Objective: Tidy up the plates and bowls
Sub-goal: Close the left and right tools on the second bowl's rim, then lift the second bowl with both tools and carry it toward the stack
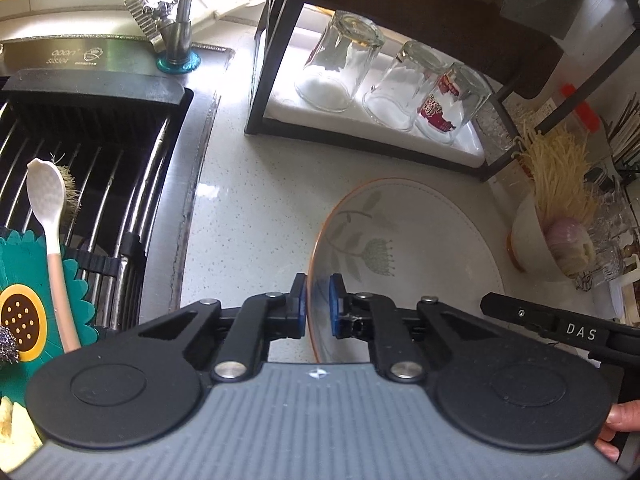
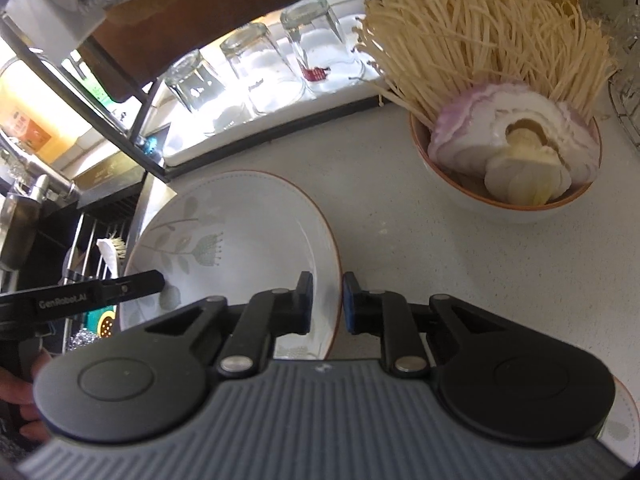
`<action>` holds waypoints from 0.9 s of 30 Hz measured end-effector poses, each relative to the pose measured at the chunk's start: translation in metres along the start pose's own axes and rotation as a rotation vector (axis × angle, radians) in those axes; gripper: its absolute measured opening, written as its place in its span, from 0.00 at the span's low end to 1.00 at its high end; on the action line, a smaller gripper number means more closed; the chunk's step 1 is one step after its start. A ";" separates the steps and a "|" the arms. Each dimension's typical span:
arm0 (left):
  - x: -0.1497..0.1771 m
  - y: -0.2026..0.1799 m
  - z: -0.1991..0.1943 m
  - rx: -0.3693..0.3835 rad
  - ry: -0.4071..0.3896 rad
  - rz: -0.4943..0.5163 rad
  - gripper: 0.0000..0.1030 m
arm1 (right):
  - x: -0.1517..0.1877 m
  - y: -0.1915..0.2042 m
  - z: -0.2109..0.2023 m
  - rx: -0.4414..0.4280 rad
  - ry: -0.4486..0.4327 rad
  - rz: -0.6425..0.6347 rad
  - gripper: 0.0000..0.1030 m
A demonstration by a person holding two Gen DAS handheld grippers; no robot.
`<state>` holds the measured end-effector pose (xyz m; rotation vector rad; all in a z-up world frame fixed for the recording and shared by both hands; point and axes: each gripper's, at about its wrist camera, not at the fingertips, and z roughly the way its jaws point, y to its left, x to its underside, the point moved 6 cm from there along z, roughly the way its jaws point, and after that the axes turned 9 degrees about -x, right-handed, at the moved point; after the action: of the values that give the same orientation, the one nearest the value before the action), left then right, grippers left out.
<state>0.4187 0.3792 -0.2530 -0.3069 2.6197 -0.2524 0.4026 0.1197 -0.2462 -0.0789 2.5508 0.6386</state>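
Observation:
A white plate [image 1: 420, 240] with a leaf pattern and an orange rim lies over the counter; it also shows in the right wrist view [image 2: 240, 220]. My left gripper [image 1: 319, 306] is shut on the plate's left rim. My right gripper [image 2: 327, 302] is shut on its right rim. A white bowl [image 2: 508, 204] with an orange rim holds enoki mushrooms and a cut onion at the right; it also shows in the left wrist view [image 1: 532, 240]. Part of another patterned dish [image 2: 622, 420] shows at the right edge.
A black rack [image 1: 272, 60] at the back holds three upturned glasses [image 1: 340, 64]. The sink [image 1: 80, 184] with a drying grid, a white spoon [image 1: 48, 216] and a faucet [image 1: 180, 20] lies to the left. Glassware [image 1: 612, 220] stands at the far right.

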 end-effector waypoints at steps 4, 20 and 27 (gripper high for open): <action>0.003 -0.001 -0.011 0.004 -0.009 -0.004 0.11 | 0.002 0.002 -0.007 -0.005 -0.005 -0.002 0.18; 0.005 -0.040 -0.081 0.079 -0.078 0.043 0.11 | 0.006 0.008 -0.092 -0.028 -0.191 0.025 0.18; 0.013 -0.065 -0.104 0.109 -0.103 0.079 0.11 | 0.017 0.005 -0.127 -0.026 -0.251 0.034 0.18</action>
<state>0.3681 0.3265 -0.1532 -0.1746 2.4997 -0.3416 0.3285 0.0677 -0.1559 0.0336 2.3064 0.6509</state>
